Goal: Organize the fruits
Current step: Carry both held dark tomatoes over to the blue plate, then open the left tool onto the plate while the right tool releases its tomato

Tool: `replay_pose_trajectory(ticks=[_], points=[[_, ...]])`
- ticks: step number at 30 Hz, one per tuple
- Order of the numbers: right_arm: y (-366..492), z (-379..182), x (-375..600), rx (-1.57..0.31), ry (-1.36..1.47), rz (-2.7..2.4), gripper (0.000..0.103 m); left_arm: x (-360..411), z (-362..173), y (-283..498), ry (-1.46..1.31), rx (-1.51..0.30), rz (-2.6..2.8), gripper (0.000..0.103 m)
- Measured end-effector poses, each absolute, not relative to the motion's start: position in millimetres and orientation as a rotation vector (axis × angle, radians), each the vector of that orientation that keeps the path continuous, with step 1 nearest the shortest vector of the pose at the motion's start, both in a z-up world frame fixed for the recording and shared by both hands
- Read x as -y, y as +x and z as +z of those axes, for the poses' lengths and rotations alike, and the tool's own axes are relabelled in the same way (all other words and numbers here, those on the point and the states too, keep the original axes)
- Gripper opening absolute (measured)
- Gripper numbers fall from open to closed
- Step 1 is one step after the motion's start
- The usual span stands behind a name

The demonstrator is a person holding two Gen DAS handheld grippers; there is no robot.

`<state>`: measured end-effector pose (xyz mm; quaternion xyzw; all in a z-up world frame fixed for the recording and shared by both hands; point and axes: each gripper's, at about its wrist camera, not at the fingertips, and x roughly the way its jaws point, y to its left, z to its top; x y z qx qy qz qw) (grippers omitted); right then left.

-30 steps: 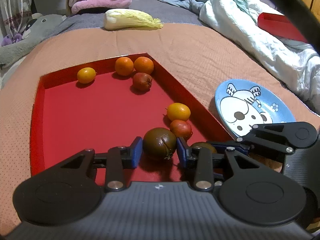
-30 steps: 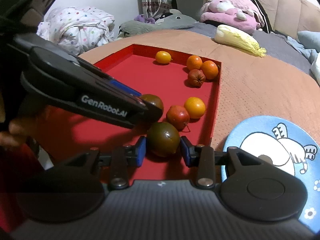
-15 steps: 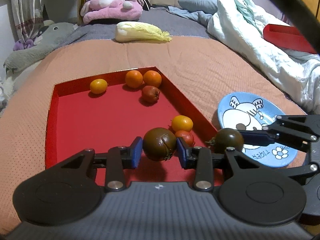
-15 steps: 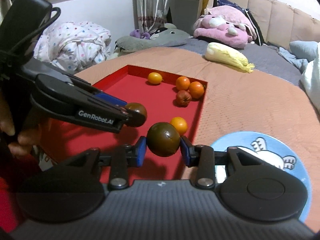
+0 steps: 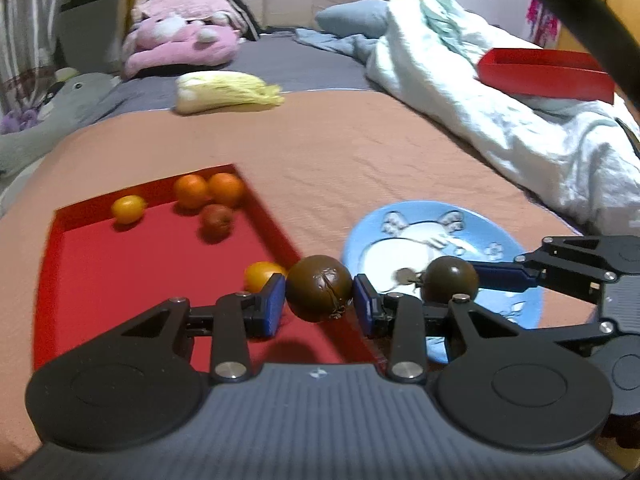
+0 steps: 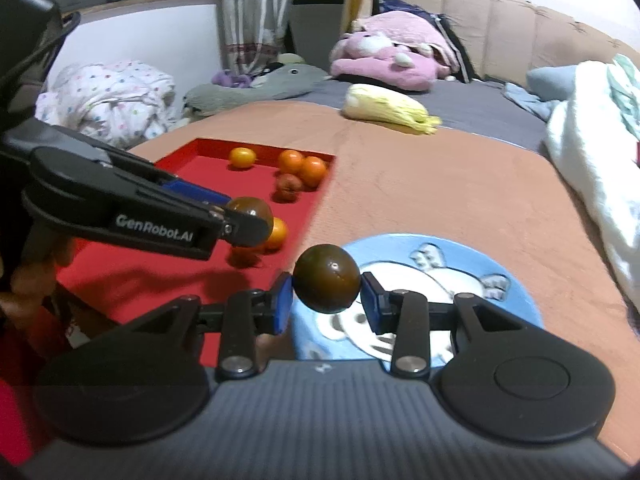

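Note:
My left gripper (image 5: 319,300) is shut on a dark brown-green tomato (image 5: 319,293), held above the right rim of the red tray (image 5: 120,280). My right gripper (image 6: 326,300) is shut on a second dark tomato (image 6: 327,284), held over the left part of the blue cartoon plate (image 6: 460,272). In the left wrist view that tomato (image 5: 451,280) hangs over the plate (image 5: 400,236). In the tray lie oranges (image 5: 208,190), a yellow citrus (image 5: 128,209), a red tomato (image 5: 216,218) and an orange fruit (image 5: 262,274).
A napa cabbage (image 5: 224,92) lies at the far edge of the orange-brown bedspread. A white duvet (image 5: 500,120) with a red box (image 5: 544,76) on it is at the right. Plush toys (image 5: 180,44) lie behind.
Both grippers have lifted their dark tomatoes out of the tray and moved right; the right one now hangs over the blue plate, the left one over the tray's right rim.

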<state>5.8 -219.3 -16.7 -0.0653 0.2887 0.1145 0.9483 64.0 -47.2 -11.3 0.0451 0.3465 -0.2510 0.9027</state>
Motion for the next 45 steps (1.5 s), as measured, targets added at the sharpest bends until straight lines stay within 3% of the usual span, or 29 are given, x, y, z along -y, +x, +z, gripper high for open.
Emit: replay_pose_trajectory(ticks=[15, 38, 42, 45], points=[[9, -37, 281, -0.617, -0.071, 0.087, 0.040, 125, -36, 76, 0.126, -0.772, -0.551, 0.043], [28, -65, 311, -0.657, -0.056, 0.004, 0.041, 145, -62, 84, 0.173, -0.806, -0.554, 0.045], [30, -66, 309, -0.662, -0.064, 0.008, 0.041, 143, -58, 81, 0.171, -0.784, -0.543, 0.063], [30, -65, 309, -0.664, -0.065, 0.004, 0.040, 141, -52, 78, 0.171, -0.758, -0.547, 0.070]])
